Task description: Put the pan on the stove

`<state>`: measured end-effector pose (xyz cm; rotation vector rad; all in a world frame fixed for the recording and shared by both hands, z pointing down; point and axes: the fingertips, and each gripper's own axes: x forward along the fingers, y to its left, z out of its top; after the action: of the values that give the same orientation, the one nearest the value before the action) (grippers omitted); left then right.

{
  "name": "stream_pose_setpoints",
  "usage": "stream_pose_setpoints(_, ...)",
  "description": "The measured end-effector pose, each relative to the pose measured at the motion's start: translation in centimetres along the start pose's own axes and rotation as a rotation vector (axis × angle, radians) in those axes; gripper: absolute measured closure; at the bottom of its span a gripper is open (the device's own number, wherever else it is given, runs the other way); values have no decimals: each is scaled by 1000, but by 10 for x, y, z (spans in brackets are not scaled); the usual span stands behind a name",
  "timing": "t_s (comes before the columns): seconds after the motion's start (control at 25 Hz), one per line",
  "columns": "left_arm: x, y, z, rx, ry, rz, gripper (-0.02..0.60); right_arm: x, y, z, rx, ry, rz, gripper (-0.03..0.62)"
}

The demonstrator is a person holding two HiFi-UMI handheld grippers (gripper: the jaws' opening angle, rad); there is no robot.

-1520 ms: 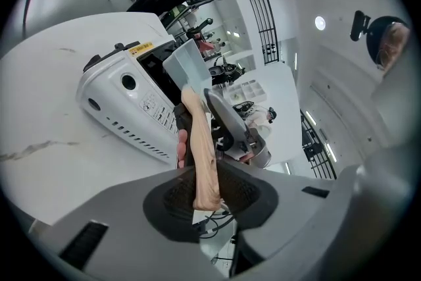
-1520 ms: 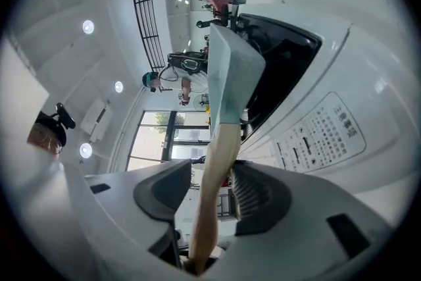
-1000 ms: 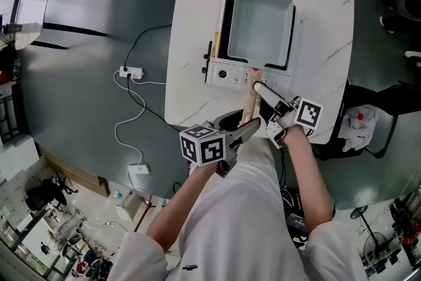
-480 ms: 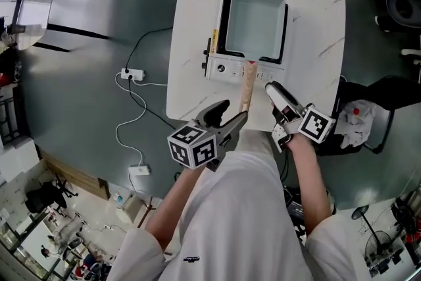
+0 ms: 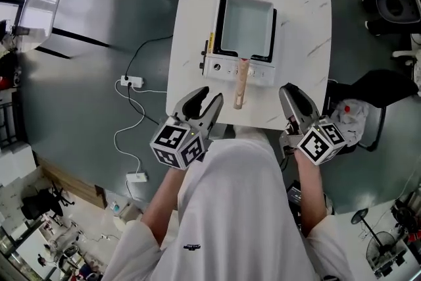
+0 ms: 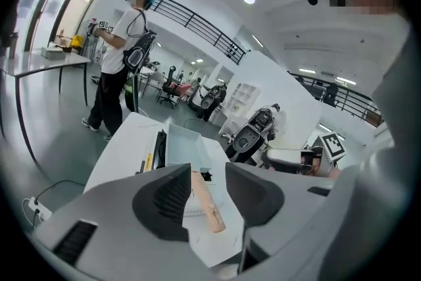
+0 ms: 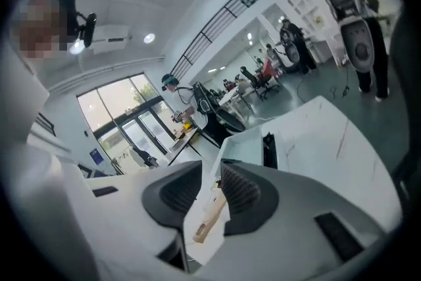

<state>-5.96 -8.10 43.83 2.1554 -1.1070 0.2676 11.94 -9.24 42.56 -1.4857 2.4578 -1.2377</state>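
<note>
Pan [image 5: 247, 26]: on the stove [image 5: 217, 68], wooden handle [image 5: 240, 83] pointing at the person.
Stove: on the table [image 5: 302, 76].
Left gripper [image 5: 210, 97]: left of the handle's end, apart from it; jaws parted, just been closing, nothing between.
Right gripper [image 5: 290, 90]: right of the handle; jaws narrowly parted, just been closing, empty.
</note>
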Motion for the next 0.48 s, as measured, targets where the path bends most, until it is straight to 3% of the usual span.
stream_pose_setpoints(0.28,-36,-20,56,131,-145,38,533,-50,33,57,-394,-127,-137,503)
stream_pose_setpoints(0.4,-48,-28,79,142,-207,47,572,-66,36,70,-503,-175,-211,576)
stream_pose_setpoints(0.48,-52,-31,87,146,-230,48,572,-72,34,73,-540,-190,-244,588)
